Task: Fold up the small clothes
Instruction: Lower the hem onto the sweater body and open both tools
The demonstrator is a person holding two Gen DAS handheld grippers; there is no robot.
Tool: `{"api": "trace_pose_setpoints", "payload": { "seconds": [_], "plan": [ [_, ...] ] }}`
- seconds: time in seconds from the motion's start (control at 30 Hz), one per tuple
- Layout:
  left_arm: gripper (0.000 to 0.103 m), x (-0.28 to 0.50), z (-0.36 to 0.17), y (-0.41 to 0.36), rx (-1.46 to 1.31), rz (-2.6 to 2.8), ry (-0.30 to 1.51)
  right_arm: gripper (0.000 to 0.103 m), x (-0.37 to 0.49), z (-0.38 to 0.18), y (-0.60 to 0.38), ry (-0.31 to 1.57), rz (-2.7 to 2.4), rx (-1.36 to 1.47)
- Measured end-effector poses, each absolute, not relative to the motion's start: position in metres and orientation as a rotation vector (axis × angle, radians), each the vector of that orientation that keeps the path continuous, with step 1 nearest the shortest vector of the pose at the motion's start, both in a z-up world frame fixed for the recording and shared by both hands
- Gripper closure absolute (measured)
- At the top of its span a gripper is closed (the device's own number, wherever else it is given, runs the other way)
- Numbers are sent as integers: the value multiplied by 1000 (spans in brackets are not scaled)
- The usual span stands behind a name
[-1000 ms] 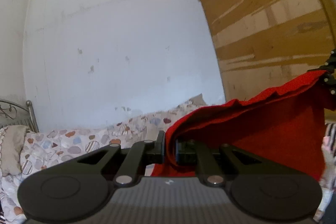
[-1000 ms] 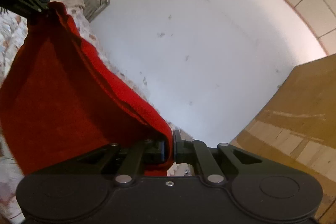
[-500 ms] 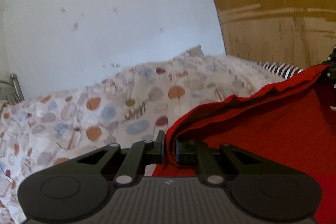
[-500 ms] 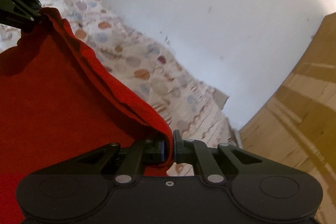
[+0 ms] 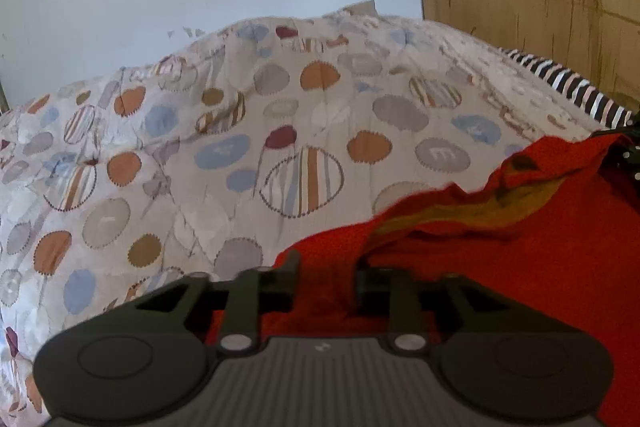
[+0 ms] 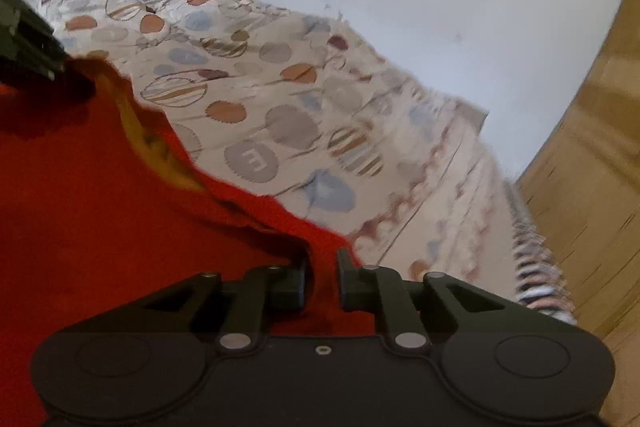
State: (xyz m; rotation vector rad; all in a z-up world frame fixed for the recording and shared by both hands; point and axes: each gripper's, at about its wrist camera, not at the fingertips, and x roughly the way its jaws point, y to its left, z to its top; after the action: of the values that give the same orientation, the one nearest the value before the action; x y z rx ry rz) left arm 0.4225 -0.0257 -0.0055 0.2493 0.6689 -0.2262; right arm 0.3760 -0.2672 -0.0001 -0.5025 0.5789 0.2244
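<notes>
My left tool (image 5: 326, 277) and right tool (image 6: 322, 273) have both just been opening, so each stands released with the red cloth (image 5: 520, 267) slack between its jaws, no longer pinched; the cloth lies spread on the bed (image 5: 240, 147), its top edge running from one tool to the other, equally near both; I see no containers.

Both tools are matte black plastic. The left gripper (image 5: 325, 273) has a ribbed grey-black housing with a small white mark, two silver pivot pins and round embossed discs. The right gripper (image 6: 322, 269) has a smooth housing, a central screw and matching pins.
</notes>
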Motion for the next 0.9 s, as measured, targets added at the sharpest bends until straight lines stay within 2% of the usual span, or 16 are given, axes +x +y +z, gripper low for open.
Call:
{"api": "trace_pose_setpoints", "payload": {
  "seconds": [0.1,0.23,0.27,0.3,0.43,0.53,0.63,0.8,0.9],
  "plan": [
    [50,426,-1,-18,234,-228,683,78,382,-1,-272,598,238,-443],
    [26,437,7,2,143,-243,753,57,385,3,-277,602,229,-415],
    [23,441,8,8,114,-248,778,51,386,4,-279,607,225,-402],
    [18,447,9,15,79,-256,816,49,389,5,-282,615,220,-381],
    [17,464,12,43,-68,-278,919,49,403,6,-300,695,233,-224],
    [15,468,19,61,-148,-319,935,41,412,4,-312,733,230,-133],
    [9,469,30,76,-189,-363,942,41,419,1,-321,762,221,-65],
    [8,465,50,109,-268,-295,862,40,424,-2,-323,787,212,-51],
    [4,456,56,117,-282,-280,801,36,427,2,-323,791,219,-47]
  ]
}}
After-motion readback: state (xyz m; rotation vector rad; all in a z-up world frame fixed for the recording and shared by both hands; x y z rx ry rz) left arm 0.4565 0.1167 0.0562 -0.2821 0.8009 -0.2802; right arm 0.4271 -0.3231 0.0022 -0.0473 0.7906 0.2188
